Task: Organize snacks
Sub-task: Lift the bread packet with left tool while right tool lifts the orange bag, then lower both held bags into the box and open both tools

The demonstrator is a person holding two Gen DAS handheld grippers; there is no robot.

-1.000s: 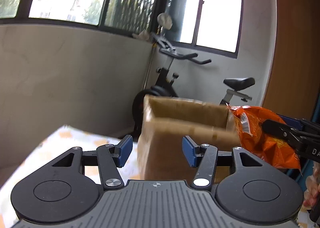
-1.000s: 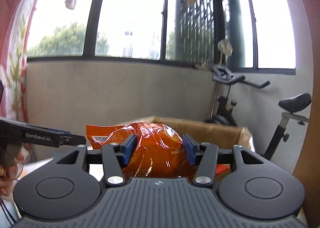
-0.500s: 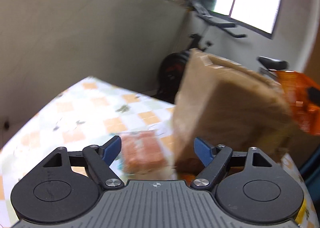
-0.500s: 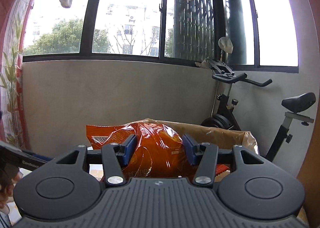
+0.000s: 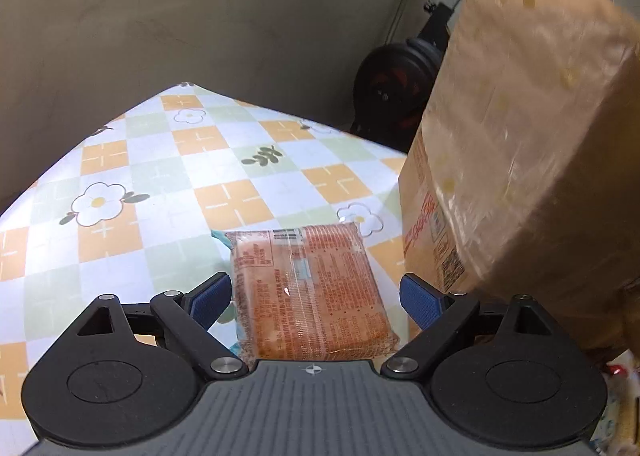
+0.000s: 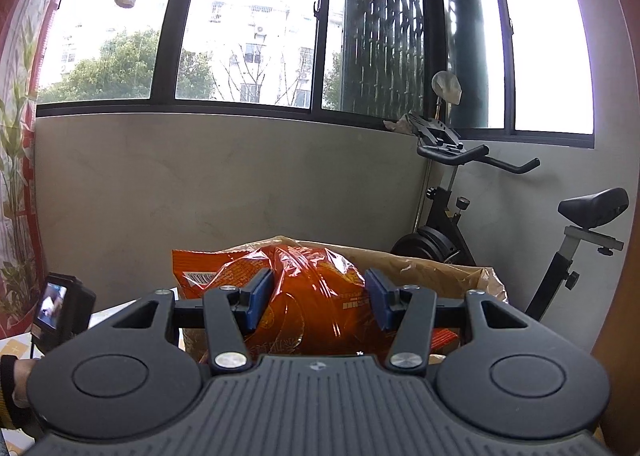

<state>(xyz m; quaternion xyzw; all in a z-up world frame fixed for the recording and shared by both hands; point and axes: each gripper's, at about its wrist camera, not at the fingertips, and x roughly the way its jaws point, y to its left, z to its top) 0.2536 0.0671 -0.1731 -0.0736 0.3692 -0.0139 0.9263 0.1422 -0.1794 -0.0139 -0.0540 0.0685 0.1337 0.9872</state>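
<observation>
A flat orange snack packet (image 5: 308, 292) lies on the checked tablecloth (image 5: 168, 176) beside a tall cardboard box (image 5: 520, 160). My left gripper (image 5: 316, 298) tilts down over the packet, its jaws opening wide; the packet lies between the blue pads (image 5: 208, 298) without touching them. In the right wrist view my right gripper (image 6: 320, 296) is shut on a puffy orange snack bag (image 6: 312, 296) and holds it level above the open top of the cardboard box (image 6: 432, 268).
An exercise bike (image 6: 460, 224) stands behind the box by the grey wall. The left gripper's camera unit (image 6: 60, 308) and a hand (image 6: 18, 380) show at the lower left of the right wrist view. More wrappers (image 5: 620, 388) lie right of the box's base.
My left gripper dropped and tipped down from facing the box to over the packet on the table, and its jaws widened. The right gripper kept its hold on the orange bag, nearly still.
</observation>
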